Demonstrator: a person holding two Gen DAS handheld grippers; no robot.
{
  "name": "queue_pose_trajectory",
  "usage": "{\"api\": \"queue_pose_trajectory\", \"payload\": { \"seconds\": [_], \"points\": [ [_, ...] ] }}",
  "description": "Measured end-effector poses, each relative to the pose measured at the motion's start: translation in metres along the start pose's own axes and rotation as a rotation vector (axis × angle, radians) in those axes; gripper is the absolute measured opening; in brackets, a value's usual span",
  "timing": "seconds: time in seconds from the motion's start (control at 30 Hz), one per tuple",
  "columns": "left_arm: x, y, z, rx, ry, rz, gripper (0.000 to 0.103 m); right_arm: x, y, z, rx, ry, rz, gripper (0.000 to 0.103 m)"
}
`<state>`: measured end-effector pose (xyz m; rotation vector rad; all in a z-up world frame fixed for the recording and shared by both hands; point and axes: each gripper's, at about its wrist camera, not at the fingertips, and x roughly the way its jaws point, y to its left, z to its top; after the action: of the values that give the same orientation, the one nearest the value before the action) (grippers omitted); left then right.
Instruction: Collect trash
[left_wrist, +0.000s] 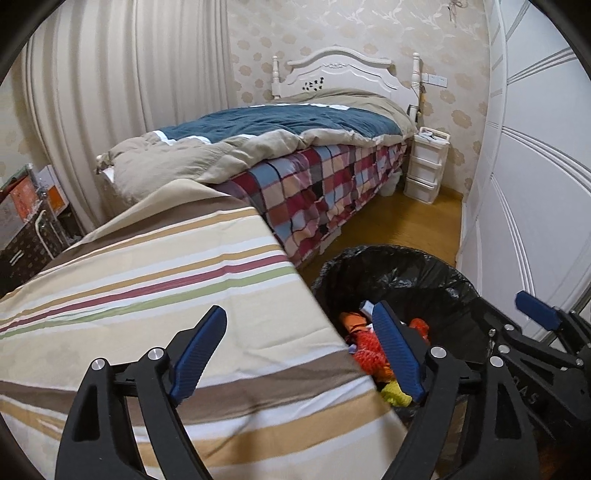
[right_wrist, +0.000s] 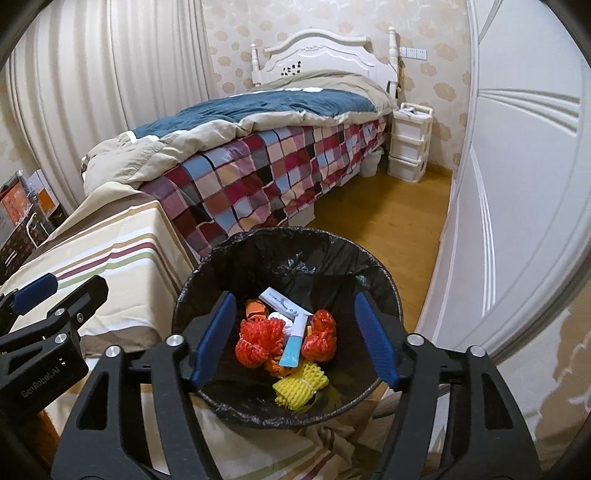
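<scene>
- Nearest to us, the right gripper (right_wrist: 295, 343) hung wide open and empty directly over the trash bin (right_wrist: 384, 291), its fingers framing the bin's mouth.
- Below and between those fingers lay the collected trash: two red foam nets (right_wrist: 258, 341), a yellow foam net (right_wrist: 299, 386), a white-and-blue tube (right_wrist: 293, 341) and a flat white packet (right_wrist: 282, 301), all resting on the black liner (right_wrist: 295, 254).
- The left gripper (left_wrist: 299, 354) was also spread wide and held nothing; it hovered over the corner of the striped desk (left_wrist: 147, 280), with the bin just off its right finger.
- We saw no loose trash on the desk surface in front of the left gripper, so we judged the collecting close to done.
- What could go wrong, in our judgement: the two grippers sat near each other, so a careless swing could knock them together.
- A low sweep of the right gripper could catch the liner's rim and drag it off or tip the bin toward the bed (right_wrist: 258, 177) beyond it.
</scene>
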<state>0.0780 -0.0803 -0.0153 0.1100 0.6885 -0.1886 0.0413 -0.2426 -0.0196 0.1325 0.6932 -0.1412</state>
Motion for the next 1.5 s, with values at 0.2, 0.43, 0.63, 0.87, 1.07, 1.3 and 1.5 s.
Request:
{"api": "queue_pose_trajectory", "payload": {
  "seconds": [0.2, 0.43, 0.63, 0.87, 1.07, 1.3, 1.5],
  "points": [
    [-0.019, 0.018, -0.010, -0.039, -0.004, 0.017, 0.083, -0.020, 0.009, -0.005, -0.017, -0.025, 0.007, 0.073],
    [-0.040, 0.035, -0.024, -0.062, -0.014, 0.054, 0.085, -0.037, 0.021, -0.010, -0.044, -0.048, 0.018, 0.076],
    [-0.052, 0.046, -0.031, -0.083, -0.022, 0.072, 0.086, -0.048, 0.031, -0.016, -0.066, -0.064, 0.023, 0.078],
    [-0.058, 0.052, -0.036, -0.096, -0.027, 0.080, 0.086, -0.057, 0.039, -0.020, -0.079, -0.072, 0.028, 0.078],
    [-0.062, 0.054, -0.037, -0.104, -0.037, 0.082, 0.086, -0.058, 0.041, -0.020, -0.083, -0.076, 0.027, 0.078],
    [-0.062, 0.054, -0.037, -0.107, -0.036, 0.083, 0.086, -0.059, 0.042, -0.021, -0.085, -0.074, 0.025, 0.078],
    [-0.062, 0.055, -0.038, -0.108, -0.036, 0.085, 0.086, -0.059, 0.042, -0.021, -0.084, -0.074, 0.026, 0.078]
  ]
}}
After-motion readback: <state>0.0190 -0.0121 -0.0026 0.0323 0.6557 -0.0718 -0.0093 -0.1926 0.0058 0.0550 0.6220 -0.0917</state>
